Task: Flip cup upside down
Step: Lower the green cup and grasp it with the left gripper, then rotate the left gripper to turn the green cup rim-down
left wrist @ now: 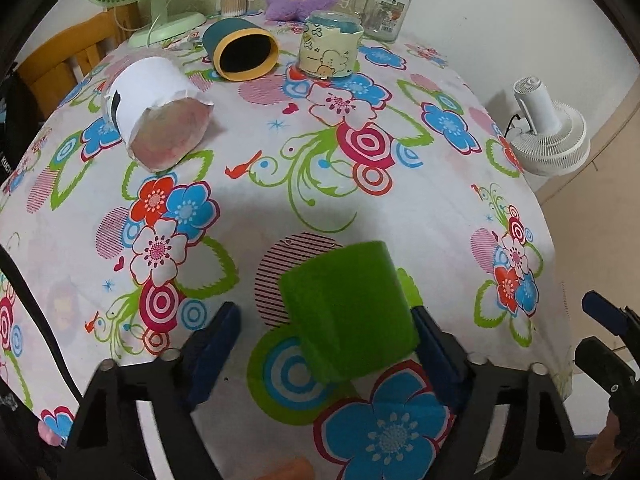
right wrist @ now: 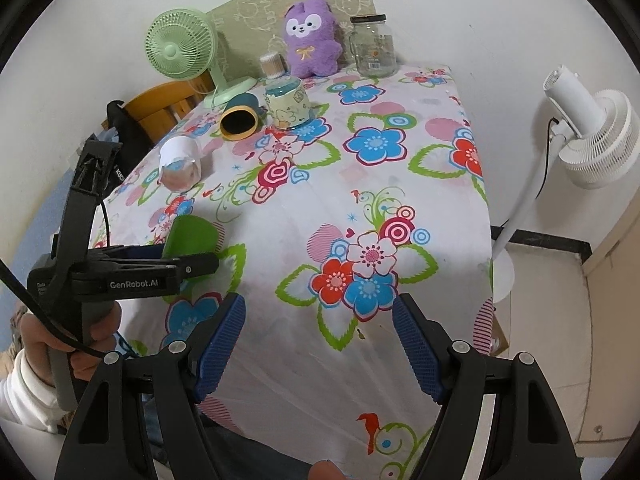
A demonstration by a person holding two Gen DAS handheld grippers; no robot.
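Right tongs (right wrist: 318, 340) agape over floral tablecloth (right wrist: 400, 184); left tongs (right wrist: 188, 256) beside green cup (right wrist: 192, 236).

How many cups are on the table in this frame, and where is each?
4. A green cup sits between the left gripper fingers near the front; a white cup lies on its side at left; a teal-and-yellow cup lies farther back; a cartoon-print cup stands beside it.
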